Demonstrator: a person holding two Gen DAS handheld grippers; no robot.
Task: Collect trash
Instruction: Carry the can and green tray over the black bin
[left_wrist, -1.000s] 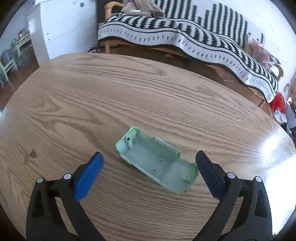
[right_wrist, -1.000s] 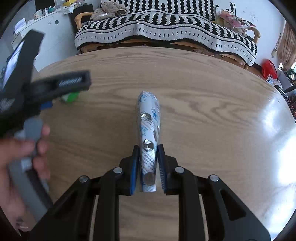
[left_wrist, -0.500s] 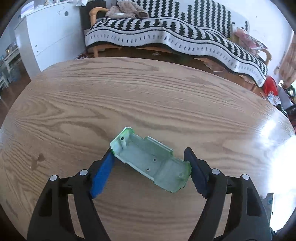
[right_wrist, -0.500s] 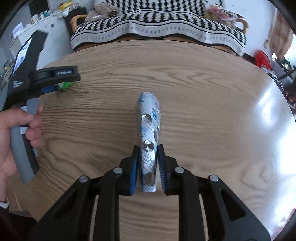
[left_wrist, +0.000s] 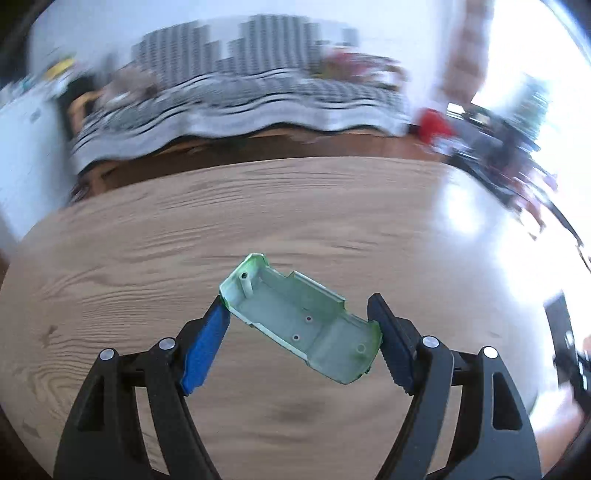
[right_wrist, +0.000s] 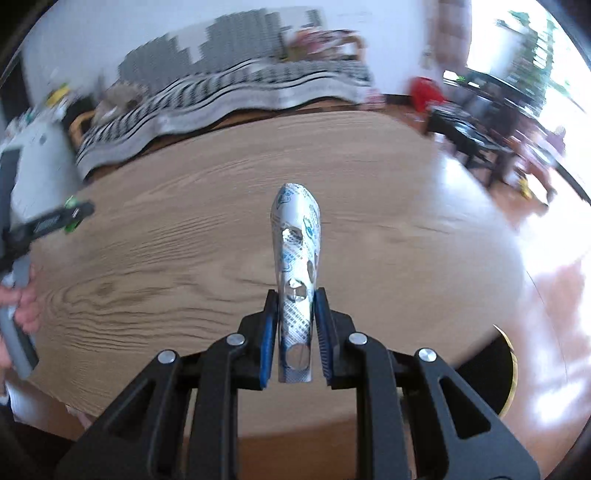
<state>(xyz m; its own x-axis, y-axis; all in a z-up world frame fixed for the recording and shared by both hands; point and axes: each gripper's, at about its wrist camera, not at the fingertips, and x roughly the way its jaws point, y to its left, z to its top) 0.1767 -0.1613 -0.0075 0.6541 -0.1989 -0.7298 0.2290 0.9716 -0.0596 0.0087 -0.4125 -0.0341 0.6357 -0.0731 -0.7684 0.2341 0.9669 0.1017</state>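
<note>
The shell (left_wrist: 301, 320), a pale green plastic casing lying open side up, sat clamped end to end in your left gripper (left_wrist: 299, 343), its near corner at about 4 o'clock against the dark pad and its far corner at 10 o'clock against the blue one. The jaws had just closed in on it, and it appeared to hang clear of the table (left_wrist: 147, 236), though motion blur left that uncertain. It looked light, thin-walled and stiff, likely to flex or crack under a hard squeeze; the smooth rim offered little to bite on, and a diagonal hold across corners could have let it pivot. A grip across the straight side walls would probably have sat steadier.

In your right gripper (right_wrist: 293, 332) the blister pack (right_wrist: 297, 258), a silver foil strip with punched-out pockets, stood pinched at its near end between nearly closed jaws, its rounded tip pointing to 12 o'clock above the wood. It read as featherweight, slick and bendable, safe to squeeze firmly, best held low as you had it.

Your left hand (right_wrist: 16, 302) showed at 9 o'clock in the right view.
</note>
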